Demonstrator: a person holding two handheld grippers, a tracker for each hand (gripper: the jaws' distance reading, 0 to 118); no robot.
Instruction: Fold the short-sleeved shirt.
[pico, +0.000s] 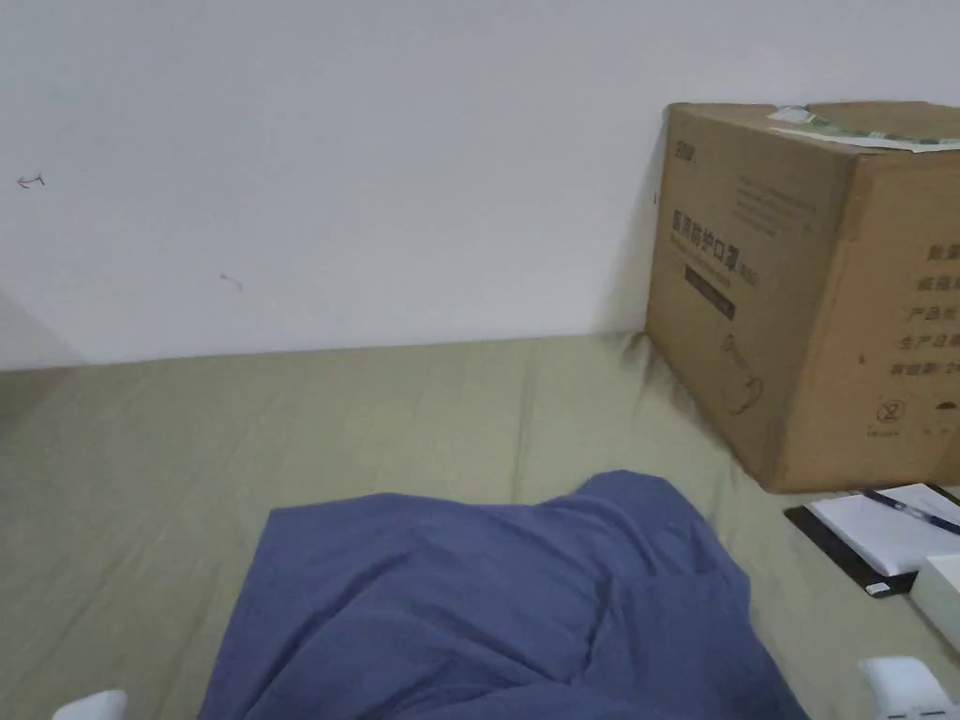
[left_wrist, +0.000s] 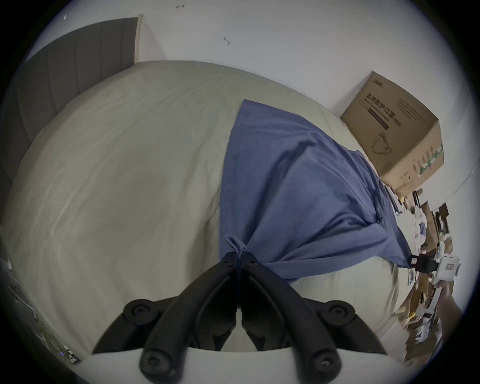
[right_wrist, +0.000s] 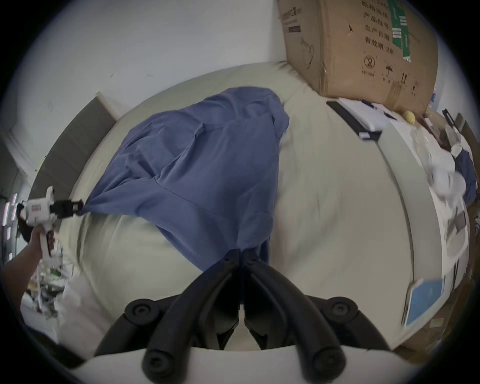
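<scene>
Black jaws of the left gripper (left_wrist: 240, 256) clench a bunched corner of the blue shirt (left_wrist: 298, 187); cloth runs toward 2 o'clock over the beige bedsheet (left_wrist: 117, 169). At 3 o'clock the right gripper (right_wrist: 242, 256) likewise pinches the shirt's other corner. Farther right, at 1 o'clock, a cardboard box (pico: 806, 291) stands beside a notepad (pico: 886, 534).

Plain blue shirt (pico: 487, 600), olive-beige sheet (pico: 281, 422), brown box (pico: 806, 300)
</scene>
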